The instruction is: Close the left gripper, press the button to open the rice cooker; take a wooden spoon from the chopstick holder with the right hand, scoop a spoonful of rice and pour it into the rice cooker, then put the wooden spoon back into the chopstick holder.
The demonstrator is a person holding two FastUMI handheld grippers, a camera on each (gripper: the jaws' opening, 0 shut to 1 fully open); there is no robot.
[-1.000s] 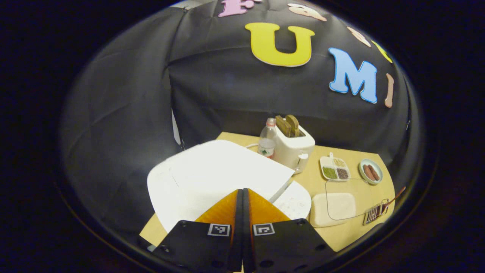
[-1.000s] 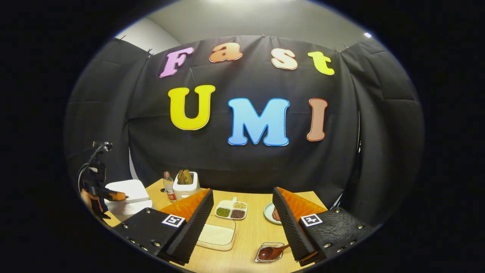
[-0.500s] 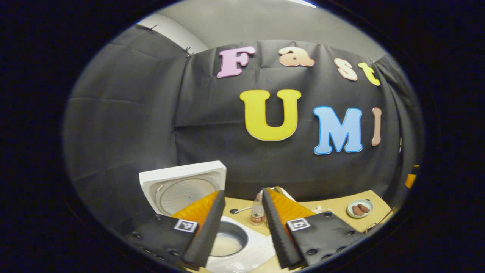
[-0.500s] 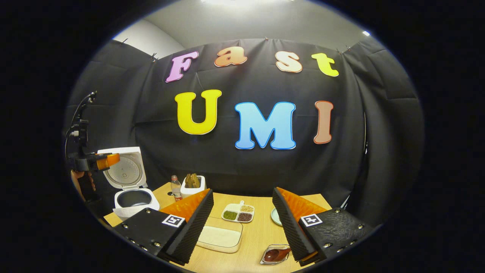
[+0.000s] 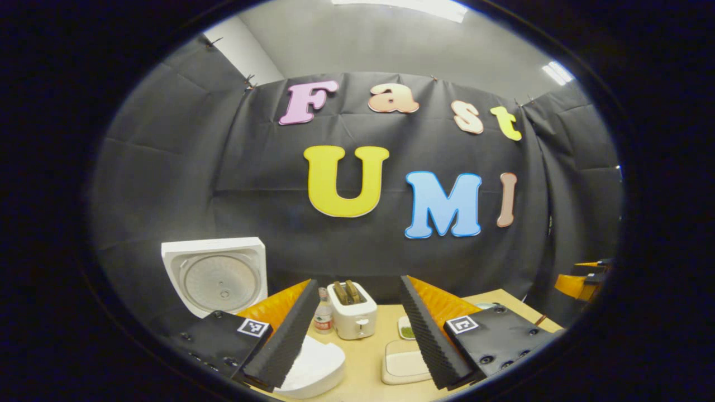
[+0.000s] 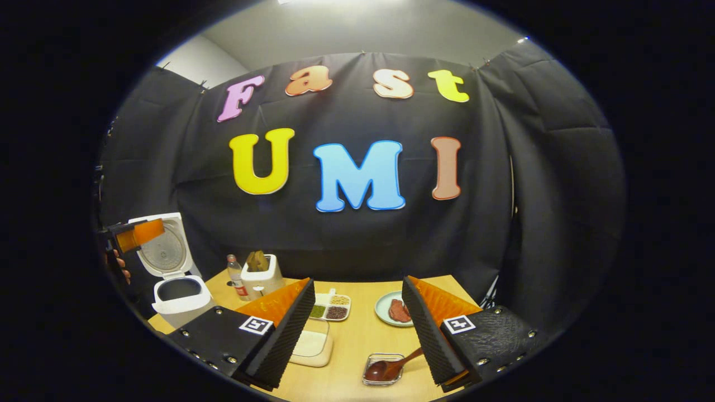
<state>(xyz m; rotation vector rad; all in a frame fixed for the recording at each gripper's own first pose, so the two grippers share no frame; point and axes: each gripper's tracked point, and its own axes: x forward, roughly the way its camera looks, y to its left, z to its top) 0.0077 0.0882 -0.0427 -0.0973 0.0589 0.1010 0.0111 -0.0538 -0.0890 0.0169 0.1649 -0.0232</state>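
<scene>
The white rice cooker point(image 6: 177, 297) stands at the table's left end with its lid point(image 6: 163, 250) swung up and the dark pot showing. My left gripper point(image 5: 357, 282) is open with nothing between its fingers, above and short of the cooker body point(image 5: 313, 368); the raised lid point(image 5: 215, 274) is to its left. In the right gripper view the left gripper point(image 6: 136, 234) hovers beside the lid, held by a hand point(image 6: 119, 267). My right gripper point(image 6: 358, 279) is open and empty. The wooden spoon point(image 6: 392, 368) lies in the clear chopstick holder point(image 6: 373, 379) just left of its right finger. The rice tub point(image 6: 314, 346) sits by its left finger.
A toaster point(image 6: 260, 274) and a bottle point(image 6: 234, 277) stand behind the cooker. A divided dish of seeds point(image 6: 330, 309) and a plate of meat point(image 6: 392, 310) lie mid-table. The black cloth wall closes the back and sides. The right gripper point(image 5: 581, 278) shows at the far right edge.
The left gripper was shut over the closed cooker lid; the lid has sprung up, and the left gripper has opened, lifted and drawn back. The right gripper has barely shifted.
</scene>
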